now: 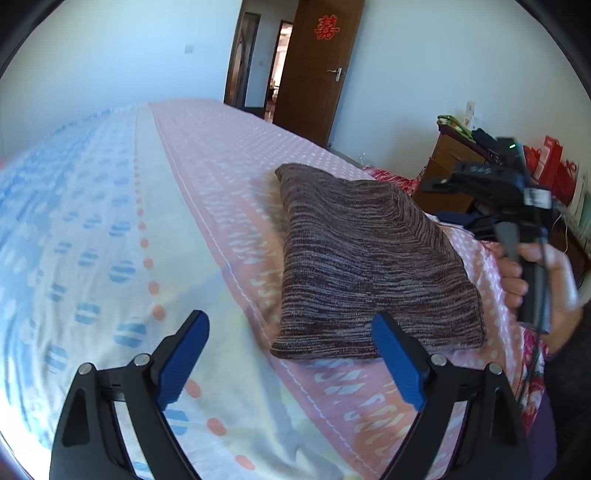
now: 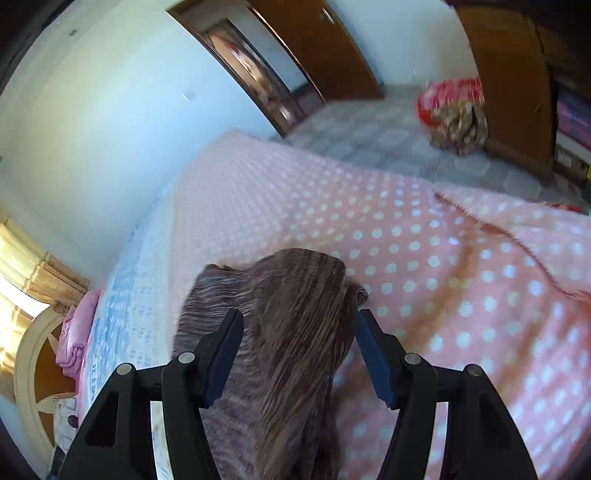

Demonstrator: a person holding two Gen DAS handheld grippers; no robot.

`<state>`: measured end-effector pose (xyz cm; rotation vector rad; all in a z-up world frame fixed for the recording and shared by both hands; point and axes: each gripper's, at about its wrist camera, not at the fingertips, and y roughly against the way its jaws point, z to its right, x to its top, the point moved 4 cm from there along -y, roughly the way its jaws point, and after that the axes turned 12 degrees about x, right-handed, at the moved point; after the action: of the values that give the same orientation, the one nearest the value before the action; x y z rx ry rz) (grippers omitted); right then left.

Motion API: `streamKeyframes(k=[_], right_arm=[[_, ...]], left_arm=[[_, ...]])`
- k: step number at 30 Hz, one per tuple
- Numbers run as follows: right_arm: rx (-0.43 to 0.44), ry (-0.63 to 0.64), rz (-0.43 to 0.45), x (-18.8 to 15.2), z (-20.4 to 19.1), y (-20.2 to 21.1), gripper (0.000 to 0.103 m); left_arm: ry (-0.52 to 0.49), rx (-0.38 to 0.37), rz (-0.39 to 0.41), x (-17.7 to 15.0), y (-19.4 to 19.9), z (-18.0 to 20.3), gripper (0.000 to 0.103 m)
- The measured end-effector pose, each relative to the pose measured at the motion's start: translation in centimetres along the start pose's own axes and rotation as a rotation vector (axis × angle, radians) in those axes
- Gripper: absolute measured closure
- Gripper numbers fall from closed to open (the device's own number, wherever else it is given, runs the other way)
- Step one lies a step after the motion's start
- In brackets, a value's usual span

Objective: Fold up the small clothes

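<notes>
Knitwear, a brown striped folded garment point(image 1: 373, 266), lies on the pink dotted bed point(image 1: 229, 155) at centre right of the left wrist frame, just beyond the wide-open, empty left claw point(image 1: 291, 354). In the right wrist frame the garment point(image 2: 295, 325) sits between the parted fingers of the right claw point(image 2: 299, 354), ungripped. Upper centre, a door point(image 1: 314, 74) bears a red double-happiness character point(image 1: 327, 27).
</notes>
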<state>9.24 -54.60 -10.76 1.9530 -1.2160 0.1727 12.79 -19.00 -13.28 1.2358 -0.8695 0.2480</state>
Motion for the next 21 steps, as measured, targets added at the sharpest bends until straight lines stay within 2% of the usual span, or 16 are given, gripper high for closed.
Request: streamKeyframes(k=[2, 3, 4, 6, 10, 12, 15, 17, 19, 21], right_arm=[[-0.017, -0.042, -0.032, 0.7, 1.5, -2.4, 0.039], [0.011, -0.057, -0.068, 0.7, 2.0, -3.9, 0.045], [0.025, -0.049, -0.089, 0.8, 2.2, -4.7, 0.076], [-0.011, 0.031, -0.092, 1.0, 1.6, -5.4, 0.087], [-0.097, 0.249, 0.007, 1.8, -1.1, -4.6, 0.093], [-0.209, 0.330, -0.003, 1.7, -0.9, -5.8, 0.094], [-0.304, 0.352, -0.056, 1.6, 0.5, -8.0, 0.094], [-0.310, 0.341, -0.047, 2.2, 0.7, -7.8, 0.094], [-0.377, 0.363, -0.065, 2.4, 0.8, -8.2, 0.091], [-0.390, 0.369, -0.011, 2.2, -0.3, -6.6, 0.090]], left_arm=[[0.011, -0.005, -0.017, 0.1, -0.6, -0.2, 0.011], [0.014, 0.000, -0.019, 0.1, -0.8, -0.3, 0.011], [0.015, 0.004, -0.018, 0.2, -1.0, -0.4, 0.011], [0.021, 0.004, -0.014, 0.4, -1.2, -0.5, 0.011], [0.064, -0.018, -0.009, 0.7, -1.8, -0.6, 0.011], [0.069, -0.012, -0.010, 0.6, -2.1, -0.5, 0.011], [0.027, 0.012, -0.026, 0.4, -2.3, -0.1, 0.011], [-0.002, 0.036, -0.020, 0.2, -2.2, 0.1, 0.011], [-0.035, 0.059, -0.021, 0.2, -2.0, 0.4, 0.011], [-0.080, 0.081, -0.011, 0.1, -1.3, 0.8, 0.011]])
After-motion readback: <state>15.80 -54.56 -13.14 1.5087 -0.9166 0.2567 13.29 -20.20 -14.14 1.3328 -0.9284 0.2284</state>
